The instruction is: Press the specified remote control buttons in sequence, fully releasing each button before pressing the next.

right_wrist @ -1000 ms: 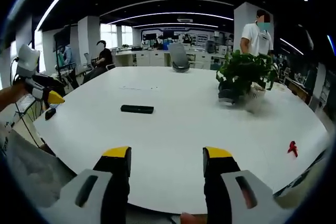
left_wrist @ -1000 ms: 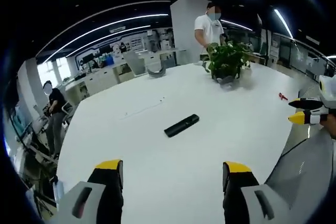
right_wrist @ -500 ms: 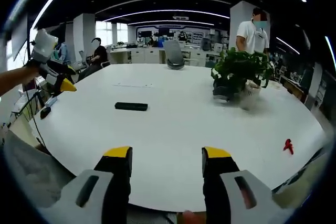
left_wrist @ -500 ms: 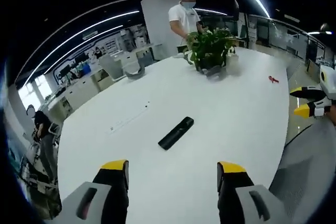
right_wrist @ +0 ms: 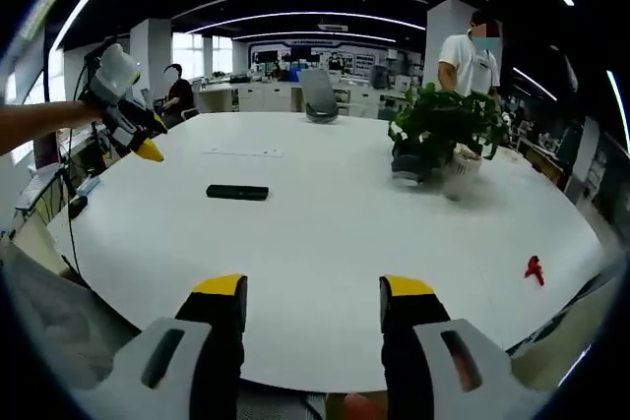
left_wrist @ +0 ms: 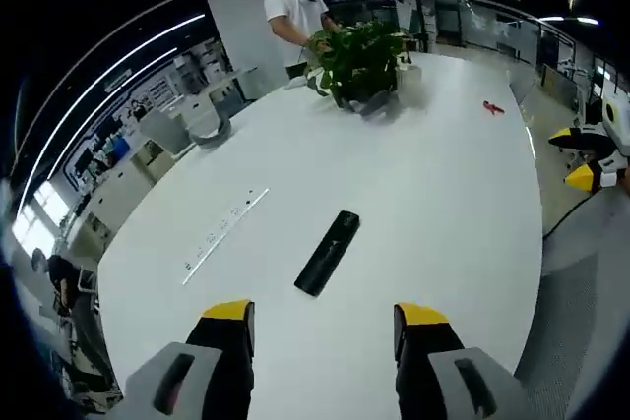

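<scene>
A black remote control (left_wrist: 328,252) lies flat on the big white round table (left_wrist: 423,194), a short way beyond my left gripper (left_wrist: 326,314), whose jaws stand open with nothing between them. In the right gripper view the remote control (right_wrist: 237,192) lies left of centre on the table (right_wrist: 335,243), well beyond my right gripper (right_wrist: 313,288), open and empty near the table's near edge. The left gripper (right_wrist: 136,135) shows there at the far left, held by a hand above the table's edge. The right gripper (left_wrist: 587,156) shows at the right edge of the left gripper view.
A potted green plant (right_wrist: 440,140) stands on the far side of the table. A small red object (right_wrist: 534,268) lies near the table's right edge. A person in a white shirt (right_wrist: 466,56) stands behind the plant. Office chairs and desks fill the background, with a seated person (right_wrist: 177,95).
The left gripper has moved in over the table toward the remote, which now sits closer and more upright in its view. The right gripper's view has barely shifted.
</scene>
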A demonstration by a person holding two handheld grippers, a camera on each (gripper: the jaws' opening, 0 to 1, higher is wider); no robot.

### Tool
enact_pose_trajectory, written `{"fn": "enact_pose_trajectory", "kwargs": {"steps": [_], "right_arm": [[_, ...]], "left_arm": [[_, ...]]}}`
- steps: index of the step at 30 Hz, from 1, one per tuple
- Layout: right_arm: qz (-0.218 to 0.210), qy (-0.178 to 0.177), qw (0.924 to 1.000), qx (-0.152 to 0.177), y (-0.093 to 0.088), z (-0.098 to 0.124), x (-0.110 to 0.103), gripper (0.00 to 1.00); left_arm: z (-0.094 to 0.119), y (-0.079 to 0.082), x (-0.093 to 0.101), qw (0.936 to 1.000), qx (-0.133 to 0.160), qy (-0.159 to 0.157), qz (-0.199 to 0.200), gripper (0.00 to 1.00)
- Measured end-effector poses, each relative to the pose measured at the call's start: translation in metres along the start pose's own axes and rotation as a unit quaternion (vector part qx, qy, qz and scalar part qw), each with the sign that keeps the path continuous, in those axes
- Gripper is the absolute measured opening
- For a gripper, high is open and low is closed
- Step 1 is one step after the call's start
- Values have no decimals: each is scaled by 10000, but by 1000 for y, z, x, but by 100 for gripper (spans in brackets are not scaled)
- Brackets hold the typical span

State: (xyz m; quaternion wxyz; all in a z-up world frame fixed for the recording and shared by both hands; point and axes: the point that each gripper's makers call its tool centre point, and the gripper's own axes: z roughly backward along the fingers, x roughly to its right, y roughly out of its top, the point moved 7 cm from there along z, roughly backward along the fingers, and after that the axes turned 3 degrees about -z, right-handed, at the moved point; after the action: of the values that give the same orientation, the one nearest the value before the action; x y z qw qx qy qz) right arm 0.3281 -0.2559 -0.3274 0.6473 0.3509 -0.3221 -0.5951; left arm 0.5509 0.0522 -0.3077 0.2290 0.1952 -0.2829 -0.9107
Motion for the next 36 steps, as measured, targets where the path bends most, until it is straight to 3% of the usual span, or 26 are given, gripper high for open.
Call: {"fn": "enact_pose_trajectory", "kwargs": {"steps": [11,21,36], "right_arm": [[-36,-80,9999,-116,-2,-3,3,58],[91,-79,9996,-247,-4,-4,2,57],[152,-128,9987,-475,-10,-6,3,55]], "left_arm": [[-44,17,-15,9965,-259,-663,-446,48],[-85,4,-25,9888,-695,-1007,-860,45],[-141,-5,-32,9748,-973,-1569,-1254,38]]}}
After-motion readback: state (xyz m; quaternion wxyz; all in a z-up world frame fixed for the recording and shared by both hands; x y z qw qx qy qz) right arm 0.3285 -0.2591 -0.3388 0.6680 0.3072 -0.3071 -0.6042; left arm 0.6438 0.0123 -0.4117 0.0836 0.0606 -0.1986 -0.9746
